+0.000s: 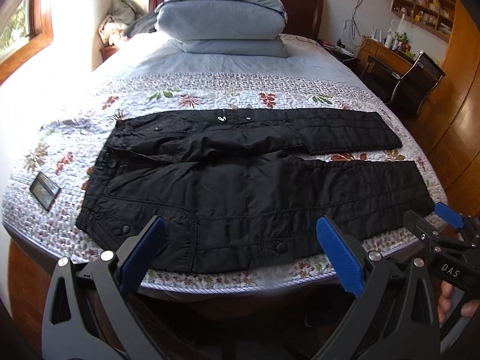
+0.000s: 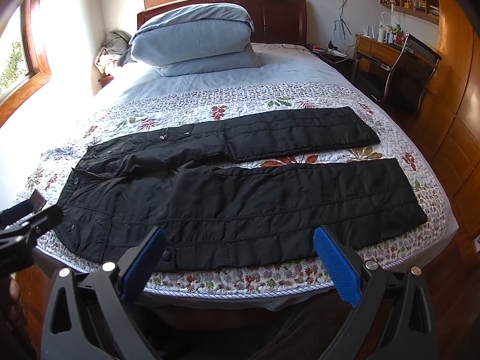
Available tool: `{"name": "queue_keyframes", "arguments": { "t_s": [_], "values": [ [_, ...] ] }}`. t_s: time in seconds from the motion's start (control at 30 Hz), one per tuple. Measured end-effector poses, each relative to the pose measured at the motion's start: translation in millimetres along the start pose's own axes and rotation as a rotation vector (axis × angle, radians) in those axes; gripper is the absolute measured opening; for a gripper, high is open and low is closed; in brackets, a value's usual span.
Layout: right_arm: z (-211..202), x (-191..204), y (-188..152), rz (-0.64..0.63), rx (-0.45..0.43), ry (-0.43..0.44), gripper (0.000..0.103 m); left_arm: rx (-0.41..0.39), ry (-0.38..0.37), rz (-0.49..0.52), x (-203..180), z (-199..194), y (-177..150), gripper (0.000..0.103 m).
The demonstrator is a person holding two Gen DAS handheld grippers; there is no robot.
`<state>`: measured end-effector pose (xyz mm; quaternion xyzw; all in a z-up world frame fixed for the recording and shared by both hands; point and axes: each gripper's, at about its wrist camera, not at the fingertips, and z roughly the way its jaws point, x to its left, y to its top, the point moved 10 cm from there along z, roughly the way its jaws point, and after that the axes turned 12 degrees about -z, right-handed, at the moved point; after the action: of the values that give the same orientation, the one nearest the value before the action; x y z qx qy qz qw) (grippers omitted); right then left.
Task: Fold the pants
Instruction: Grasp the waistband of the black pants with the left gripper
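Black padded pants (image 1: 240, 186) lie flat across the foot of the bed, waistband to the left, both legs stretched to the right with a gap between them; the pants (image 2: 240, 201) look the same in the right wrist view. My left gripper (image 1: 240, 225) is open, held over the near edge of the pants around the hip pocket, holding nothing. My right gripper (image 2: 240, 237) is open too, above the near leg's lower edge, empty. The right gripper (image 1: 444, 219) shows at the far right of the left wrist view, and the left gripper (image 2: 27, 213) at the left of the right wrist view.
A floral quilt (image 1: 210, 90) covers the bed. A folded blue duvet (image 1: 222, 21) is stacked at the headboard. A dark phone (image 1: 44, 190) lies on the quilt left of the waistband. A desk and chair (image 2: 402, 69) stand to the right, on a wooden floor.
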<state>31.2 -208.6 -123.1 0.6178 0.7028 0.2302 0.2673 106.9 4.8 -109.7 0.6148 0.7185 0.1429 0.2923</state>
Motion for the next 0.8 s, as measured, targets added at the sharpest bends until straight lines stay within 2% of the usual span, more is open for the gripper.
{"name": "queue_keyframes", "arguments": {
  "t_s": [0.07,0.1,0.2,0.3,0.5,0.6,0.8],
  "values": [
    [4.5,-6.5,2.3,0.007,-0.002,-0.012,0.1,0.042,-0.035,-0.057,19.0,16.5,15.3,0.1],
    [7.2,-9.7,3.0,0.008,-0.001,-0.015,0.1,0.059,-0.026,-0.092,33.1,26.2,25.2,0.1],
    [20.1,-18.3,0.9,0.017,0.016,-0.028,0.1,0.114,0.0,-0.234,89.9,59.1,66.5,0.1],
    [39.7,-25.2,-6.7,0.031,0.055,-0.031,0.1,0.212,-0.001,-0.403,153.0,96.7,109.9,0.1],
    [83.0,-35.3,-28.2,0.049,0.154,-0.033,0.1,0.393,0.098,-0.633,263.3,186.1,175.1,0.1],
    [100.7,-39.0,-34.8,0.049,0.194,-0.04,0.1,0.464,0.12,-0.674,288.1,225.3,189.2,0.1],
    [129.9,-45.7,-39.9,0.057,0.25,-0.063,0.1,0.541,0.163,-0.653,305.2,285.1,200.1,0.1]
  ]
}}
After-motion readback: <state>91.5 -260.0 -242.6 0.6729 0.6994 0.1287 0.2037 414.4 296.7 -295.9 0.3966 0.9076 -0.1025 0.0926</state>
